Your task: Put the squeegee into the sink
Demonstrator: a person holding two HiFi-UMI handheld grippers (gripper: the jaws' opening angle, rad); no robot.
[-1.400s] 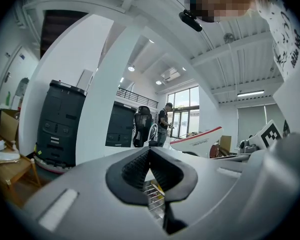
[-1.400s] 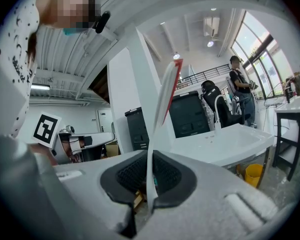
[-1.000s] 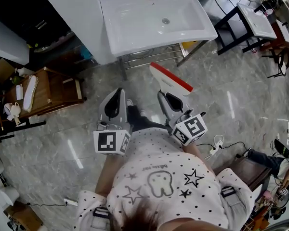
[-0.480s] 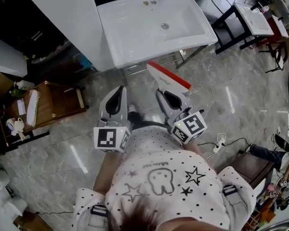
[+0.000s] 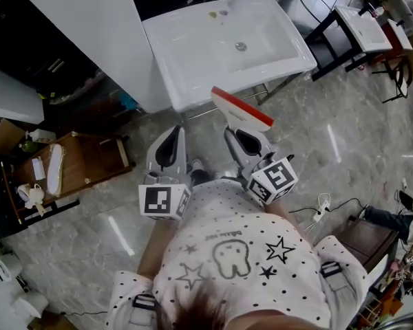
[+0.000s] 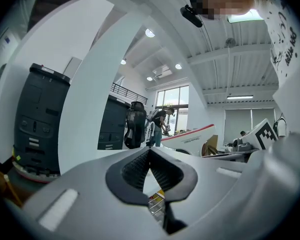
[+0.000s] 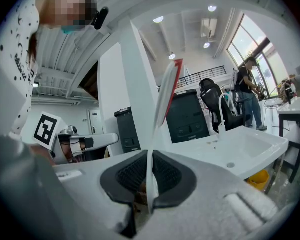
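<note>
Your R gripper (image 5: 239,133) is clamped on the squeegee (image 5: 242,110) by its thin white handle, red-edged blade up. The squeegee sits at the sink (image 5: 193,88) front rim, outside the basin. L gripper (image 5: 173,135) has its jaws together w/ nothing between them, beside the R one, over the floor (image 5: 330,150).

Left gripper (image 5: 172,135) pointing level with jaws together, right gripper (image 5: 237,136) alongside, pinching the squeegee (image 5: 241,111) blade-up.
</note>
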